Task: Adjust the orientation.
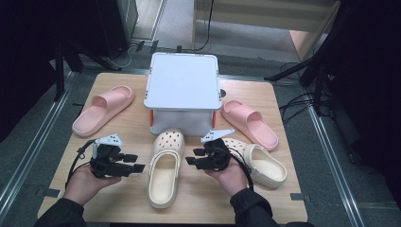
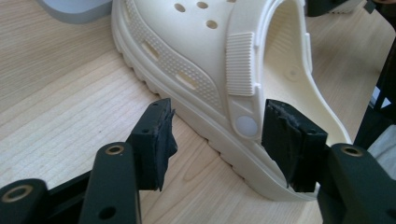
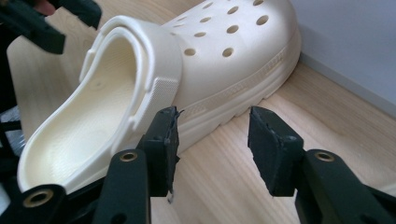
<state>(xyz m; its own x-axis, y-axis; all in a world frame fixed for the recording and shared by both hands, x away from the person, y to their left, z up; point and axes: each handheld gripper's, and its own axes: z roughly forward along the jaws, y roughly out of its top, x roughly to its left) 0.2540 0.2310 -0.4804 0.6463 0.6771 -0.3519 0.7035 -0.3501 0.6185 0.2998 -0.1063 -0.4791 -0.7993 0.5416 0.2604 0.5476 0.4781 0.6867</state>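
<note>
A cream clog [image 1: 164, 165] lies mid-table, toe toward a white box [image 1: 182, 90]. My left gripper [image 1: 137, 163] is at its left side and my right gripper [image 1: 191, 157] at its right side, both pointing inward. In the left gripper view the jaws [image 2: 218, 121] stand open astride the clog's [image 2: 196, 51] strap rivet and sole edge, pads apart from it. The right gripper's jaws [image 3: 215, 123] are open too, the left pad close beside the clog's [image 3: 224, 56] side, with bare wood between them.
A second cream clog [image 1: 262, 163] lies right of my right hand. One pink slide [image 1: 101, 109] is at the far left, another [image 1: 249, 124] right of the box. The wooden table [image 1: 132, 203] ends just behind my forearms.
</note>
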